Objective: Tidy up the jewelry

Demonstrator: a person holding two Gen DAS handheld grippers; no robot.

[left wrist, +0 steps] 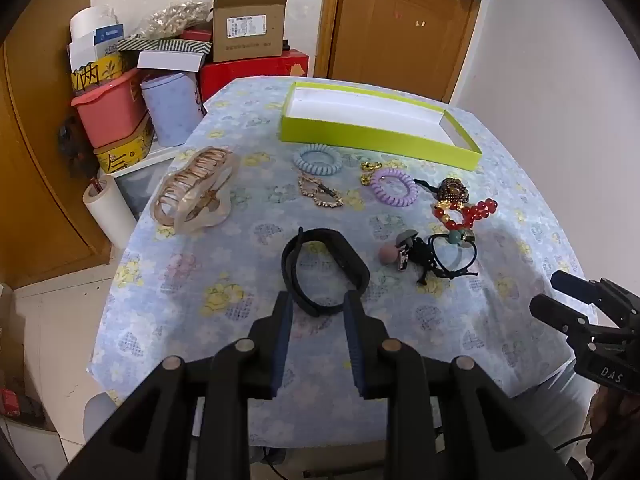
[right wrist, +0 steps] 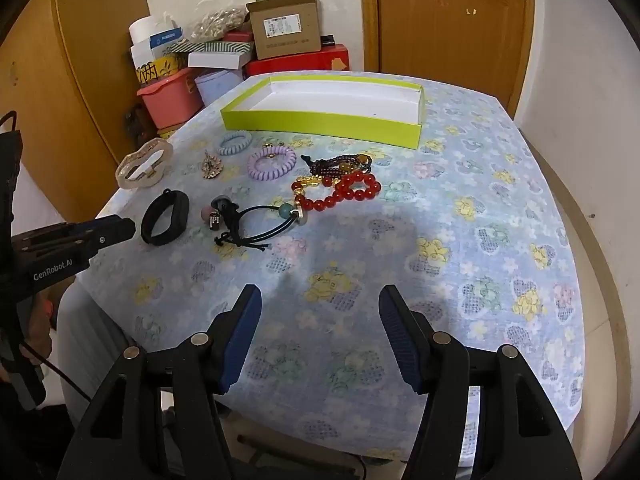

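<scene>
Jewelry laid out on the table, both claws empty.

Left wrist view: the left claw point(left wrist: 317, 300) stands partly open, gripping nothing; the black band point(left wrist: 324, 270) lies just ahead, its near edge between the fingertips, pads not pressing. The green box point(left wrist: 376, 136) sits far ahead.
Right wrist view: the right claw point(right wrist: 320, 294) stands wide open over bare tablecloth point(right wrist: 460, 220); the red bead bracelet point(right wrist: 340, 192) lies well ahead.
</scene>
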